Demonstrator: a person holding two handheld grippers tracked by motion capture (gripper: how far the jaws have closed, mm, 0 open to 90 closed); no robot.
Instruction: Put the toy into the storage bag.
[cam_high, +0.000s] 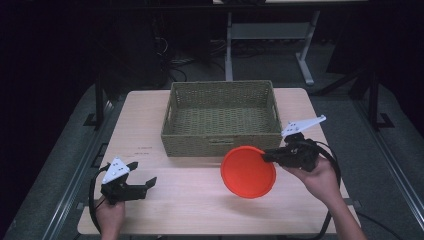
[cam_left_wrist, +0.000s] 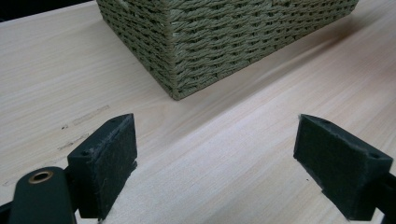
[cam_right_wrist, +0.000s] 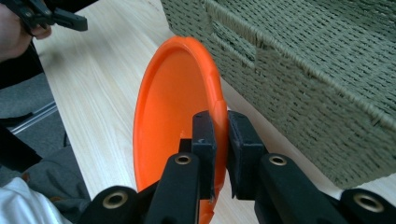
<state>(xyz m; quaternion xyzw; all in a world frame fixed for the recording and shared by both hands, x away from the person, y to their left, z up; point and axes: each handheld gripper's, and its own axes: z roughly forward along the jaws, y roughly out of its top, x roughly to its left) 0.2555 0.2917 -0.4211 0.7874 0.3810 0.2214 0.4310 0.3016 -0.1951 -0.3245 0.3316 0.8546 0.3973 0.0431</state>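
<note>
An orange round plate (cam_high: 248, 171) hangs tilted just above the table, in front of the woven basket (cam_high: 221, 141). My right gripper (cam_high: 266, 156) is shut on the plate's right rim. In the right gripper view the two black pads pinch the orange plate (cam_right_wrist: 173, 98) at its rim, close beside the basket wall (cam_right_wrist: 303, 88). My left gripper (cam_high: 141, 178) rests low at the table's front left, open, nothing between its pads (cam_left_wrist: 109, 154). The basket corner (cam_left_wrist: 187, 51) stands ahead of it.
The light wooden table (cam_high: 150, 125) carries the olive-green woven basket at its far middle. The basket's inside looks bare. Dark floor, table legs and cables lie beyond the far edge. The other hand with its gripper (cam_right_wrist: 51, 16) shows far off in the right gripper view.
</note>
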